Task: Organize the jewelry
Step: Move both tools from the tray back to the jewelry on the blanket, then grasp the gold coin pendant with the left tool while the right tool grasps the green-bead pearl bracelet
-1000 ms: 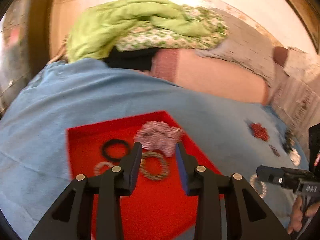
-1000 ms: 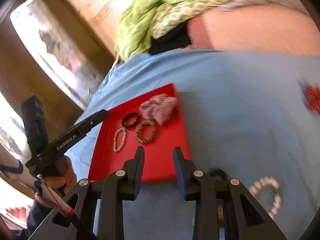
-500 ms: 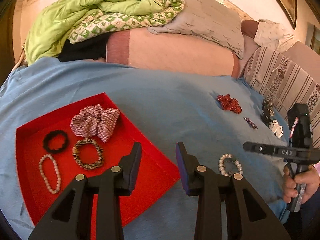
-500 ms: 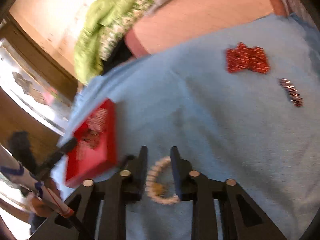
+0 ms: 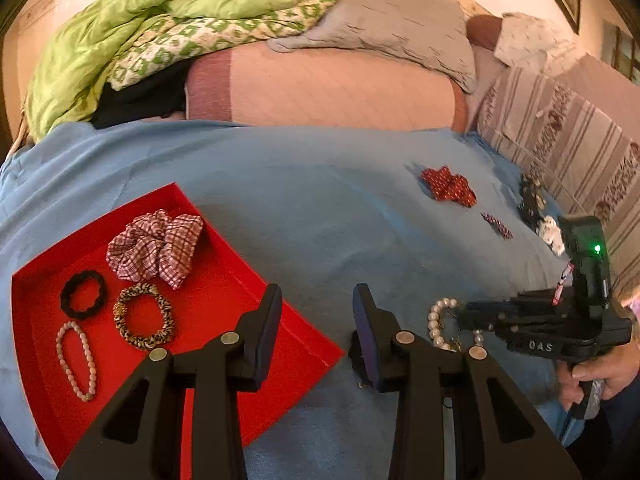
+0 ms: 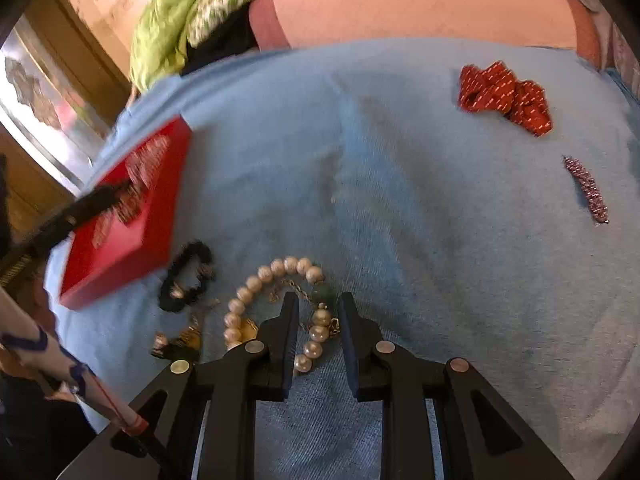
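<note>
A red tray (image 5: 224,280) lies on the blue bedsheet at the left and holds a plaid scrunchie (image 5: 156,246), a black hair tie (image 5: 83,294), a leopard-print hair tie (image 5: 143,317) and a pink bead bracelet (image 5: 76,360). My left gripper (image 5: 316,304) is open and empty over the tray's right corner. My right gripper (image 6: 318,308) is open and low over a pearl bracelet (image 6: 256,284); one side of the bracelet lies between its fingers. The bracelet also shows in the left wrist view (image 5: 438,320). The tray also shows in the right wrist view (image 6: 132,216).
A red scrunchie (image 6: 504,98), a sparkly hair clip (image 6: 586,190), a black scrunchie (image 6: 186,280) and small dark and gold pieces (image 6: 178,342) lie on the sheet. More small items (image 5: 538,212) lie at the far right. Pillows and a green blanket (image 5: 160,20) lie behind.
My left gripper swung right, from above the tray's contents to its right corner. My right gripper moved away from the tray and came down over the pearl bracelet.
</note>
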A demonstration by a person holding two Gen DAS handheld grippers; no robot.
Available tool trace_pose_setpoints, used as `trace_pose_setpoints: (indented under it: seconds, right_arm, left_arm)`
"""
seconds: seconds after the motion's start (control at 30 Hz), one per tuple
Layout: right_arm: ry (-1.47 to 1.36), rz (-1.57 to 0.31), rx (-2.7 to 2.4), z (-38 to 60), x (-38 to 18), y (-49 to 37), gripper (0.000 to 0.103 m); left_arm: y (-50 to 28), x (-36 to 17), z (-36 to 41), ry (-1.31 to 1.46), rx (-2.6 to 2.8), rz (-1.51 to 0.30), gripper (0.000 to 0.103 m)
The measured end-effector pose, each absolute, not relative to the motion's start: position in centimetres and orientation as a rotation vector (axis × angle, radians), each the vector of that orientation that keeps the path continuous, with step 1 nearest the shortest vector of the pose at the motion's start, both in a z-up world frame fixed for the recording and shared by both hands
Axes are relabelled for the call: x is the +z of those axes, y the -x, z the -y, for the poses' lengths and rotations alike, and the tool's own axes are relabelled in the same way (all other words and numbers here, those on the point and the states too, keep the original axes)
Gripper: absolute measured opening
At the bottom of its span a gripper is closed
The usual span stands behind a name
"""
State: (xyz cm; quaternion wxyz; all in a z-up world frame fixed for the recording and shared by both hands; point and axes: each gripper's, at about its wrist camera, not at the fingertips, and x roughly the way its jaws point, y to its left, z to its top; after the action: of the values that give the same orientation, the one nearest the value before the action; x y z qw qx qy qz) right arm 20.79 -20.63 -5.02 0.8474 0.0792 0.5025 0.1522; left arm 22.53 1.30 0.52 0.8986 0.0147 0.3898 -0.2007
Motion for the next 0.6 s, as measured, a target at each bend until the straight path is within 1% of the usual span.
trace_pose_setpoints:
  seconds: [0.03, 0.17, 0.37, 0.47, 0.6]
  right_arm:
    - [-0.155, -1.045, 0.314, 20.6, -4.7, -20.7, 0.011]
    - [-0.224, -0.968, 0.332, 21.6, -2.9, -20.3, 0.011]
    - [-0.361, -0.794, 0.319, 24.9, 0.1, -18.9, 0.011]
    - [-0.401, -0.773, 0.296, 25.9, 0.3, -18.7, 0.011]
    - [-0.426, -0.782, 0.279, 26.9, 0.0, -18.3, 0.011]
  left_arm:
    - [-22.5, 0.5, -1.2, -0.034, -0.423, -0.809, 0.035]
    - [-22.5, 0.4, -0.1, -0.035, -0.474, -0.829, 0.035]
    - [-22.2, -0.9, 3.3, -0.031, -0.602, -0.912, 0.035]
    - [-21.9, -2.1, 5.5, -0.058, -0.669, -0.972, 0.035]
    - [-20.8, -3.8, 8.4, -0.161, -0.752, -1.036, 0.035]
